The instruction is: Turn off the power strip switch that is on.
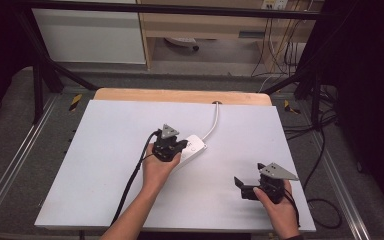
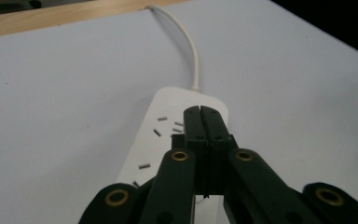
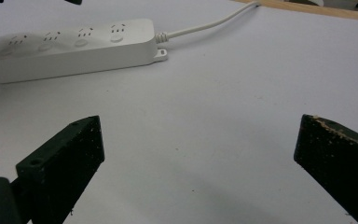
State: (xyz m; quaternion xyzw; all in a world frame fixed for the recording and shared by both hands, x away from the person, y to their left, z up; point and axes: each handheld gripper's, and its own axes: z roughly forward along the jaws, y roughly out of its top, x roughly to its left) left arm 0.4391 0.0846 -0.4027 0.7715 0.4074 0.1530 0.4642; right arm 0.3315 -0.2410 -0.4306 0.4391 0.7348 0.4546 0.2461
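A white power strip (image 1: 194, 145) lies near the middle of the white table, its white cable (image 1: 213, 120) running to the far edge. My left gripper (image 1: 181, 144) hovers just over the strip's near end, jaws shut with nothing between them. In the left gripper view the closed fingertips (image 2: 201, 116) sit above the strip (image 2: 168, 121), whose socket slots show to their left. My right gripper (image 1: 238, 183) rests low at the front right, open and empty. Its view shows the strip (image 3: 70, 46) and cable (image 3: 205, 24) ahead at upper left.
The white table top (image 1: 105, 160) has a wooden strip (image 1: 180, 96) along its far edge. Black frame bars (image 1: 45, 60) and loose cables (image 1: 325, 150) stand around the table on the grey floor. A cabinet (image 1: 90, 35) stands behind.
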